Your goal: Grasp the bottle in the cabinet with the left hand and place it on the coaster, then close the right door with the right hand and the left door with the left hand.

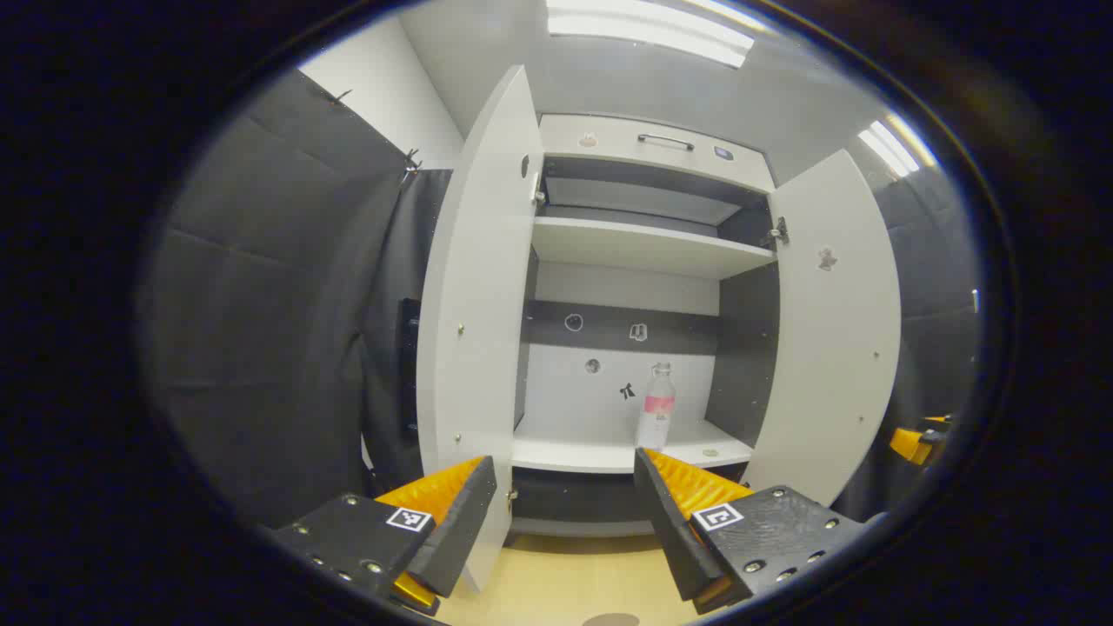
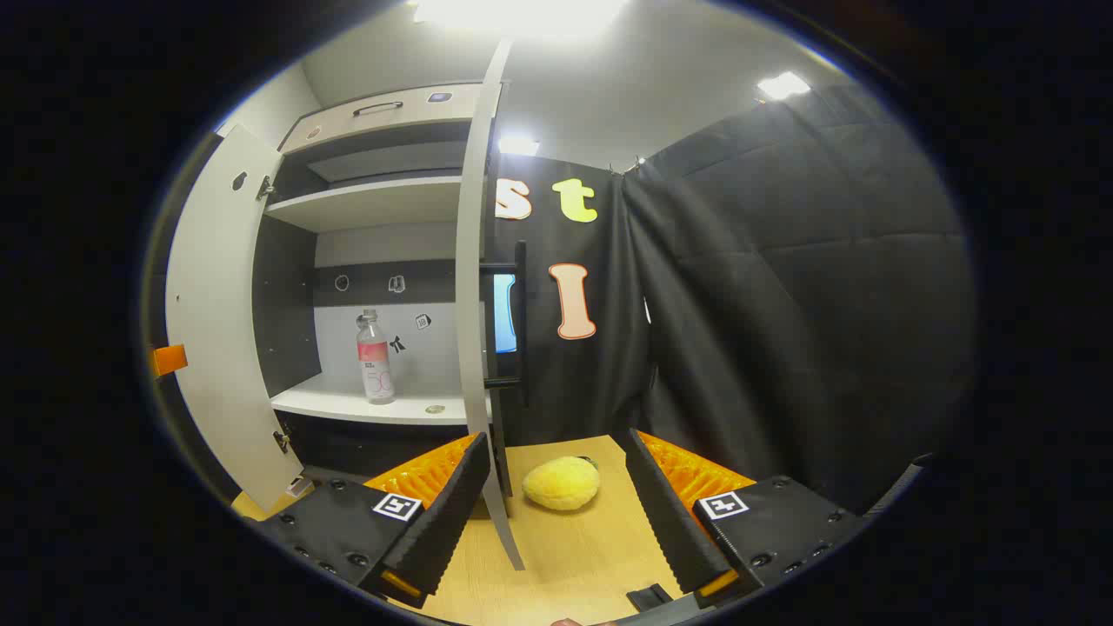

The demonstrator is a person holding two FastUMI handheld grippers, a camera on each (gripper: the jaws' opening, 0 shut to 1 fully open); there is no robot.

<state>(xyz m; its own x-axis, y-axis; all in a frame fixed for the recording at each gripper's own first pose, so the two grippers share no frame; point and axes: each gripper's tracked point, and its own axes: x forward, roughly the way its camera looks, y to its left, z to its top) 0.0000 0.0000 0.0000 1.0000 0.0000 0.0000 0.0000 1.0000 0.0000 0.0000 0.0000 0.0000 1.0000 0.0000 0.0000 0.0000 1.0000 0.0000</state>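
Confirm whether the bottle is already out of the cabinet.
No: the bottle stands upright on the cabinet's lower shelf, with both doors open and the left tool open short of it.

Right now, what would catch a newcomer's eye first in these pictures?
The white cabinet stands with both doors swung wide open, and a lone bottle with a pink label stands upright on its lower shelf. In the right gripper view, a fuzzy yellow toy lies on the wooden table beside the right door.
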